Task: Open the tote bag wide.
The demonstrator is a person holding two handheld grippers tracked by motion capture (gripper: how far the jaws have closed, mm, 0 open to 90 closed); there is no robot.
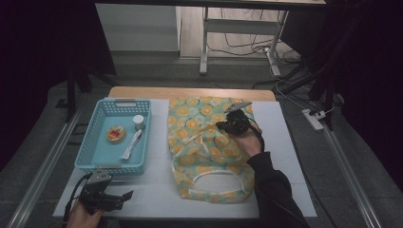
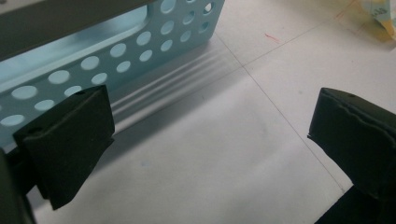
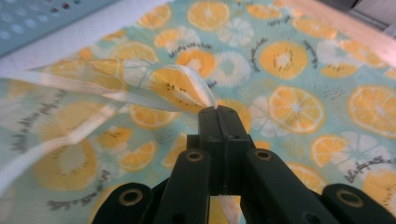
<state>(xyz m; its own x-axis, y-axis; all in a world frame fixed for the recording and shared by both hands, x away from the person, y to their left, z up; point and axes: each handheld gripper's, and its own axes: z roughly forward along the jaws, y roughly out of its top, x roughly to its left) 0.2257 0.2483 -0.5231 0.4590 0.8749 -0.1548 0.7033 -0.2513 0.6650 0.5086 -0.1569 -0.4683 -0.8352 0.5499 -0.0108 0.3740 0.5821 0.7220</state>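
A teal cloth printed with orange slices lies spread on the white mat, with a white-trimmed loop at its near end. My right gripper is over the cloth's upper right part. In the right gripper view its jaws are shut on a white-trimmed fold of the cloth, which is lifted off the rest. My left gripper rests at the mat's near left corner, open, with nothing between its fingers. It points at the light blue basket.
The light blue perforated basket stands at the left of the mat and holds a round tin, a small white jar and a white tube. The wooden table edge runs behind the mat.
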